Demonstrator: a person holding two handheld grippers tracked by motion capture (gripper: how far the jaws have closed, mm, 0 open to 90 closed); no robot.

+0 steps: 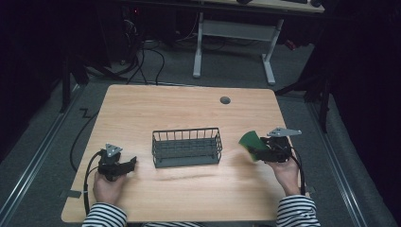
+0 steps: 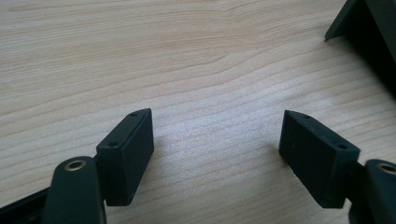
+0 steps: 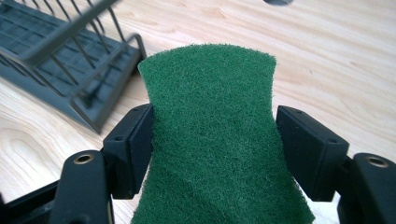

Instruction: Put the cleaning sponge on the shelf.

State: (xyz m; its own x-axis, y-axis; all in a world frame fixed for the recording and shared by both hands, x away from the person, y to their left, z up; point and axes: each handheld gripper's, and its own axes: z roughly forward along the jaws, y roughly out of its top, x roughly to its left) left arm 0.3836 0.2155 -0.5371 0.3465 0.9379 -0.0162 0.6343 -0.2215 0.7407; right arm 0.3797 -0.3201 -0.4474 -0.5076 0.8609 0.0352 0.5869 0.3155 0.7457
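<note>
At the left of the wooden table (image 1: 142,109), the left gripper (image 1: 124,166) rests low near the front edge in the person's left hand (image 1: 108,187). The left gripper view shows its jaws spread wide over bare wood with nothing between them, so it is released and idle.

In the middle stands the dark wire basket (image 1: 187,147), its long axis running left to right across the table. As far as the high view allows, it looks empty, though the mesh floor is dark and a flat thing there could be hard to make out.

To the right of the basket, the right gripper (image 1: 261,149) holds the green scouring pad (image 1: 249,143) off the table, just beside the basket's right end. In the right gripper view, the pad (image 3: 212,140) is pinched at its waist between the two black pads (image 3: 140,149), its edges bowed inward by the squeeze, so the grip is firm. The pad's long axis runs along the jaws, and its free end points away from the hand, toward the basket (image 3: 70,60) and slightly up.

Judging from this, the pick-up is done: the pad is grasped and lifted. What is left is to carry it over the basket's rim, lower it inside and let go.
</note>
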